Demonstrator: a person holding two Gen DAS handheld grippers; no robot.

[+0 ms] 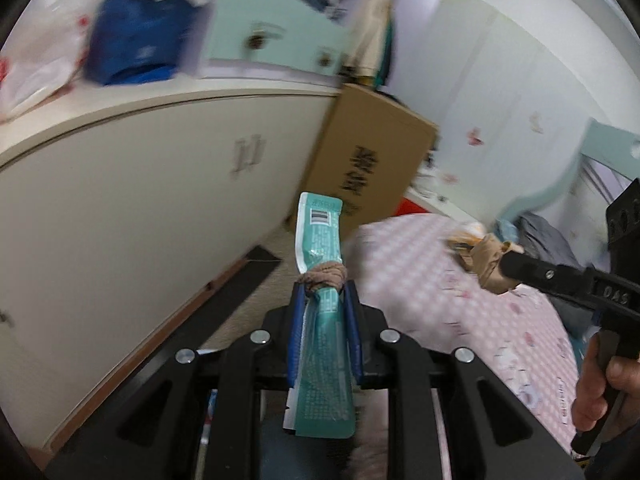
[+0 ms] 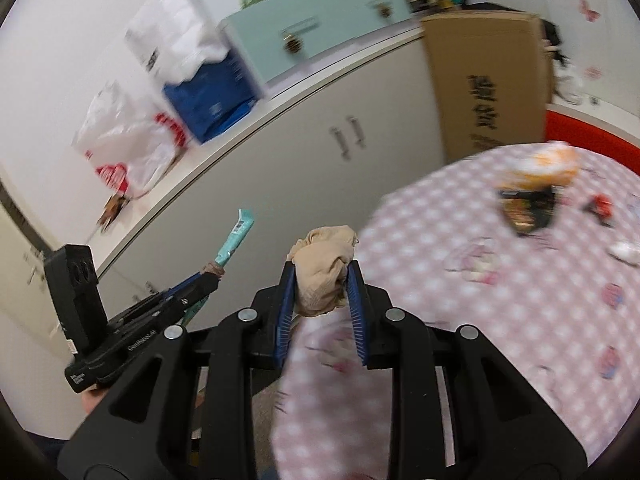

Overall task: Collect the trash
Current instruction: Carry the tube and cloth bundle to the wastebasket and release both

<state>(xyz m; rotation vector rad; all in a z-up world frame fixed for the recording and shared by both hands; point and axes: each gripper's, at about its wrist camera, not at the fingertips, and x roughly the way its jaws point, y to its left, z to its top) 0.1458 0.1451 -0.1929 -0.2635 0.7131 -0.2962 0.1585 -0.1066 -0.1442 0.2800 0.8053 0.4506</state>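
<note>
My left gripper (image 1: 322, 280) is shut on a long teal wrapper (image 1: 320, 236) with a brown band around it; the wrapper sticks up past the fingertips. It also shows in the right wrist view (image 2: 236, 240), held in the air at left. My right gripper (image 2: 322, 270) is shut on a crumpled beige wad (image 2: 324, 268), above the edge of a round table with a pink checked cloth (image 2: 500, 320). On the table lie an orange-and-white wrapper (image 2: 540, 168), a dark packet (image 2: 528, 208), a small red piece (image 2: 600, 206) and a white scrap (image 2: 626, 250).
A white cabinet (image 2: 280, 160) stands behind, with a white plastic bag (image 2: 128, 148), a blue bag (image 2: 208, 100) and a mint drawer box (image 2: 320, 36) on top. A tall cardboard box (image 2: 488, 80) leans beside it. The right gripper shows in the left wrist view (image 1: 496, 260).
</note>
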